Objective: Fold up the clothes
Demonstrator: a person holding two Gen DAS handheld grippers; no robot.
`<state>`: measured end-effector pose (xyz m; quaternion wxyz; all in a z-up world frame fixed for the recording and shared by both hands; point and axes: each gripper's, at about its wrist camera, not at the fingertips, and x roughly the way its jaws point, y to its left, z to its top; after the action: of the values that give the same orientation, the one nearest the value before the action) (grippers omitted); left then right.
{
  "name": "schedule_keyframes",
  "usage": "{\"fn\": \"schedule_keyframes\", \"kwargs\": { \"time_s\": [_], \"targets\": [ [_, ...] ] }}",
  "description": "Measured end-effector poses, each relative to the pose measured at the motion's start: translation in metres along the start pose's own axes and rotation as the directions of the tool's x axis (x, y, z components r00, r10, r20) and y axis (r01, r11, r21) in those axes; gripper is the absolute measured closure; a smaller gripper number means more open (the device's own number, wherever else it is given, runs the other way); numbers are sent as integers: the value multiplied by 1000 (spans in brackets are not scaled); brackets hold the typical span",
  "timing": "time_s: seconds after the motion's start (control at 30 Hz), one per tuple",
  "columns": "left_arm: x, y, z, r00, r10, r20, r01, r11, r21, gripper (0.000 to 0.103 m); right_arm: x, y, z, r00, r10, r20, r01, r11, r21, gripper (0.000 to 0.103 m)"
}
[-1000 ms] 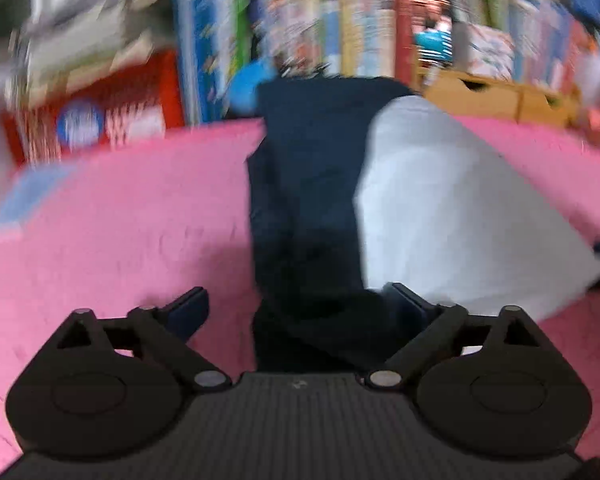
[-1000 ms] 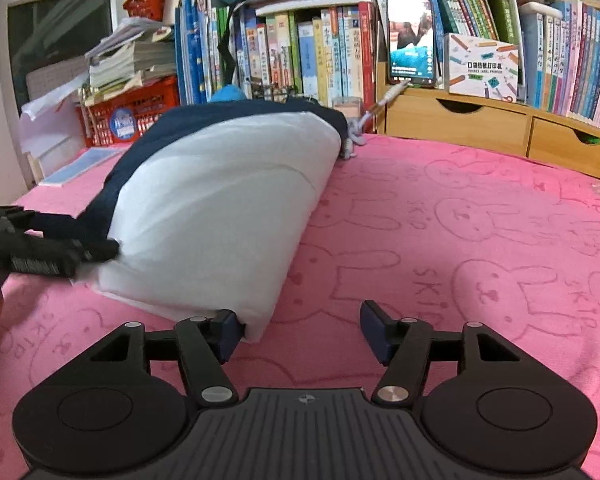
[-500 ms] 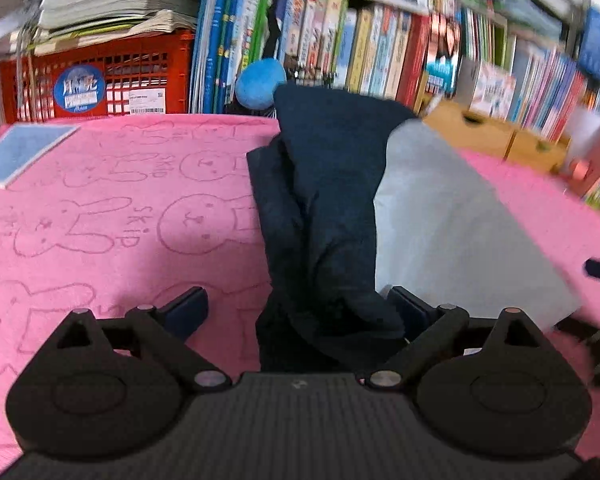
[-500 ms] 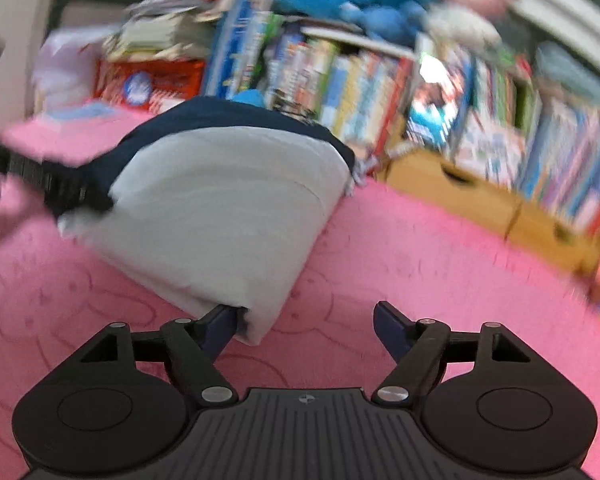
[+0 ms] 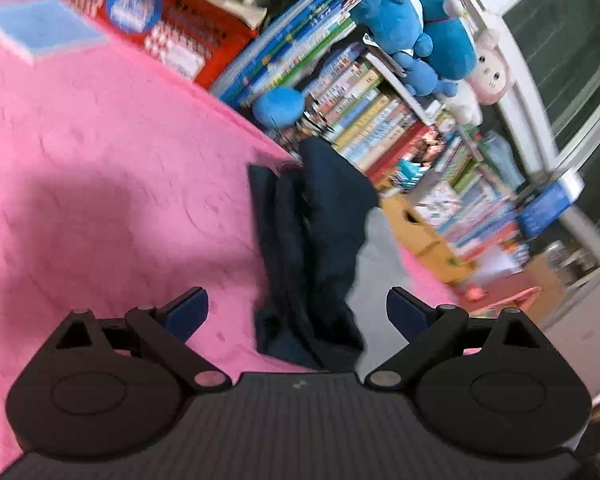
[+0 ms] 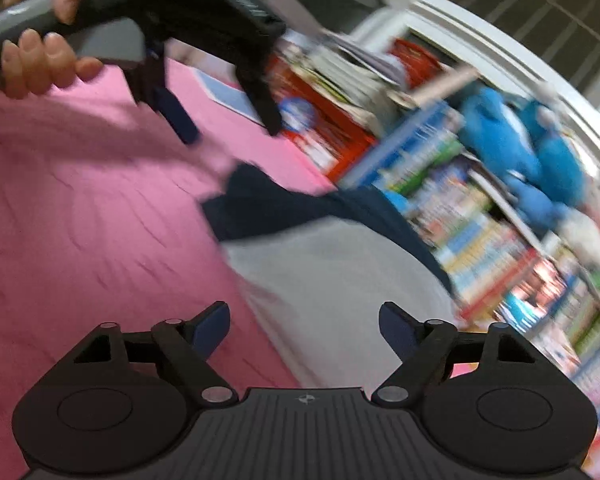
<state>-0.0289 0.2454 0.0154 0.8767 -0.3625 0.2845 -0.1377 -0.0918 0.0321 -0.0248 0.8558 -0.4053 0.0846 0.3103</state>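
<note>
Clothing is what lies ahead of me: a folded garment [image 5: 320, 248], dark navy on one side and pale grey-white on the other, resting on the pink rabbit-patterned surface [image 5: 100, 168]. My left tongs [image 5: 298, 308] are released, both blue pads standing wide; the near navy end of the garment sits in the gap between them, but neither pad presses on it. From the right wrist view, my right tongs [image 6: 305, 326] are likewise spread apart and have just been opening further. The pale panel of the garment [image 6: 332, 276] fills the space between those pads, and as far as the blur lets me judge, neither pad touches the cloth.

Both views are tilted and smeared, so fine detail is poor. In the right wrist view my left hand [image 6: 40, 52] wraps the grey handle at the upper left, and the left tongs [image 6: 228, 120] hang above the pink surface, just beside the navy corner of the garment and clear of it.

Behind the garment stands a bookshelf [image 5: 364, 116] packed with colourful books, with blue plush toys [image 5: 416, 28] on top. A red crate [image 5: 188, 28] stacked with papers sits to its left, and a wooden drawer unit [image 5: 420, 232] stands to the right of the garment.
</note>
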Motion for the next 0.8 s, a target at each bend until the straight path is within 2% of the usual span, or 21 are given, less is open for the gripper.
{"fn": "schedule_keyframes", "kwargs": {
  "time_s": [0.1, 0.2, 0.27, 0.3, 0.4, 0.5, 0.63, 0.7, 0.73, 0.77, 0.8],
  "targets": [
    [2, 11, -1, 995, -100, -26, 97, 991, -92, 6, 8, 8, 16, 999, 31, 33, -31, 999, 13, 31],
    [3, 14, -3, 986, -162, -37, 156, 979, -131, 6, 21, 13, 28, 998, 54, 36, -55, 997, 50, 37],
    [3, 13, -2, 981, -190, -41, 182, 973, -139, 6, 33, 12, 32, 997, 72, 19, -73, 994, 84, 59],
    [4, 12, -2, 979, -198, -42, 191, 972, -138, 6, 34, 6, 33, 997, 69, 25, -72, 989, 128, 74],
    [4, 11, 0, 966, -256, -47, 247, 957, -150, 6, 30, -15, 34, 998, 38, 55, -51, 964, 260, 82],
    [9, 13, 3, 947, -316, -49, 303, 936, -179, 4, 22, -25, 32, 997, -18, 81, -7, 955, 296, 83],
    [32, 16, 13, 943, -323, -84, 298, 928, -226, 5, 17, -13, 34, 995, -25, 97, 3, 975, 224, 83],
    [43, 14, 15, 943, -317, -97, 289, 930, -228, 19, 22, -5, 35, 995, -52, 86, 37, 984, 173, 81],
    [45, 12, 17, 942, -322, -93, 296, 929, -221, 29, 24, -2, 35, 995, -67, 80, 55, 988, 148, 78],
    [46, 10, 18, 939, -332, -89, 308, 927, -216, 30, 29, 1, 36, 994, -87, 69, 77, 989, 127, 76],
    [45, 8, 19, 933, -351, -82, 328, 920, -213, 30, 34, 3, 36, 993, -108, 57, 102, 989, 107, 67]
  ]
}}
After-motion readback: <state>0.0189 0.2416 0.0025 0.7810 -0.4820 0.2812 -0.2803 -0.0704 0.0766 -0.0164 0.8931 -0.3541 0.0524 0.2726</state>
